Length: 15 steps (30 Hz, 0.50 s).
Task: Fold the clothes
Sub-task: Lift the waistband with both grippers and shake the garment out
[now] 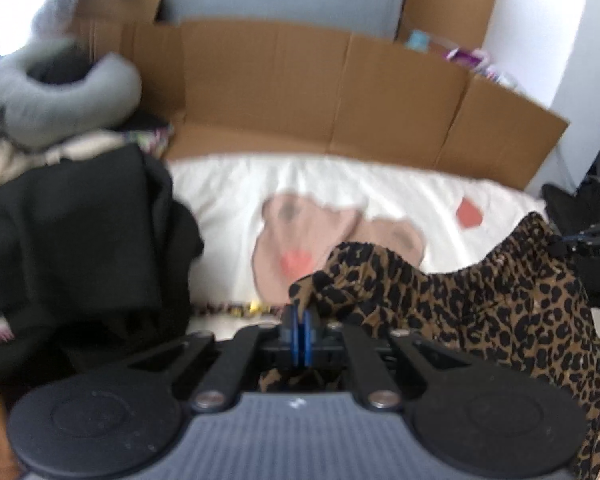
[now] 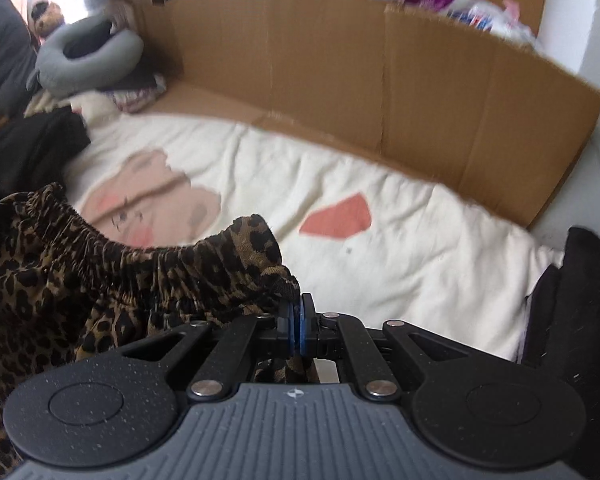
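A leopard-print garment (image 1: pixel 480 292) with a gathered elastic waistband hangs stretched between my two grippers above the bed. My left gripper (image 1: pixel 301 314) is shut on one corner of its waistband, and the cloth runs off to the right. In the right wrist view the same leopard-print garment (image 2: pixel 112 272) spreads to the left, with my right gripper (image 2: pixel 298 306) shut on the other end of the waistband. The rest of the fabric drops below both grippers. My right gripper's dark body shows at the right edge of the left wrist view.
The white bedspread (image 2: pixel 380 256) has a bear print and red patches. A brown cardboard wall (image 1: pixel 320 100) lines the far side. A black clothes pile (image 1: pixel 72 232) and grey neck pillow (image 1: pixel 56 92) lie left. A black item (image 2: pixel 576 304) sits right.
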Each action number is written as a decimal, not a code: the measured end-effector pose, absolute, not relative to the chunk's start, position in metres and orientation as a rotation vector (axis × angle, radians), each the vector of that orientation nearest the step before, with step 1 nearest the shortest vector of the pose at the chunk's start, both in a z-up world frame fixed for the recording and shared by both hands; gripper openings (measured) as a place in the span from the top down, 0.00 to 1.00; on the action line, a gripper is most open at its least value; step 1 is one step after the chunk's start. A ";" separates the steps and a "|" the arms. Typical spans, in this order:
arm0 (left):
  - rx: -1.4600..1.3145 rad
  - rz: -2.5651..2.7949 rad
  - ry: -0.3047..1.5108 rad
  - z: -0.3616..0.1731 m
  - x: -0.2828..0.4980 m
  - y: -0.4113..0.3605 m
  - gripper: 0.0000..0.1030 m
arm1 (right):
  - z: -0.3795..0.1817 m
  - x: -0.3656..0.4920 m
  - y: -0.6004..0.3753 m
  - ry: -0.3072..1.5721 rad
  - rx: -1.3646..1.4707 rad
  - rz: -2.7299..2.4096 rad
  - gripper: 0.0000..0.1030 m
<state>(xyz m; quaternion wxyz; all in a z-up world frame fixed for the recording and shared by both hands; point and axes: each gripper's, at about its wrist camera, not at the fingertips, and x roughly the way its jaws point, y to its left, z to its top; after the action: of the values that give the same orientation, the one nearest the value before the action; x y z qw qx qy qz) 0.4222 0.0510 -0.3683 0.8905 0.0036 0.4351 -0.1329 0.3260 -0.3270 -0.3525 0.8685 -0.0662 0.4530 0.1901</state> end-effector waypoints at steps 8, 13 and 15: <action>0.065 -0.267 1.042 -0.424 0.434 0.051 0.93 | -0.386 0.334 -0.319 1.030 -0.175 0.405 0.98; 0.080 -0.232 1.045 -0.421 0.431 0.056 0.74 | -0.390 0.338 -0.324 1.058 -0.170 0.392 0.76; 0.061 -0.228 1.022 -0.412 0.429 0.061 0.63 | -0.386 0.337 -0.330 1.050 -0.148 0.402 0.62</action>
<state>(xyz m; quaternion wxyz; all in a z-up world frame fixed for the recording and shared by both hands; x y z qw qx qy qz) 0.4288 0.0612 -0.4124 0.8657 0.0293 0.4877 -0.1088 0.3374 -0.3299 -0.3856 0.8435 -0.0699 0.4973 0.1905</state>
